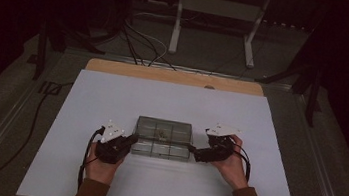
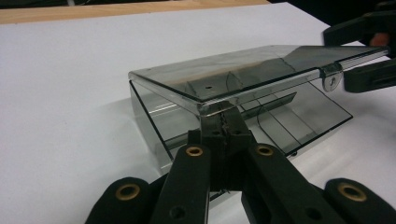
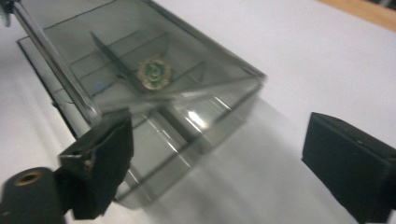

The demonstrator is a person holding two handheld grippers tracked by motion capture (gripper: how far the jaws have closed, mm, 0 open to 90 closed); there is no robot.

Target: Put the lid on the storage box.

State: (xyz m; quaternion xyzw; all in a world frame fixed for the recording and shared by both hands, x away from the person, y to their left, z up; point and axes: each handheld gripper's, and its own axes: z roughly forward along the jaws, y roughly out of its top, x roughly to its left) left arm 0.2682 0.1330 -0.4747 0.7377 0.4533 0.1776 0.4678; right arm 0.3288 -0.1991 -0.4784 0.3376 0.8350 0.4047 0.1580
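A clear grey plastic compartment box [image 1: 162,138] lies in the middle of the white board. Its hinged lid [image 2: 243,74] is tilted up over the base. My left gripper [image 2: 223,125] is shut on the lid's near corner edge, at the box's left end [image 1: 132,139]. My right gripper [image 1: 193,153] is at the box's right end with its jaws wide apart [image 3: 224,163]. One of its fingers [image 3: 100,158] lies by the lid's front rail, the other stands off over the bare board. A small gold and green piece [image 3: 152,72] sits in one compartment.
The white board [image 1: 111,100] covers a wooden table whose back edge [image 1: 175,75] shows. Cables [image 1: 35,111] run along the floor at the left, and a metal stand [image 1: 218,12] is behind the table. A person's hands and brown sleeves come in at the bottom.
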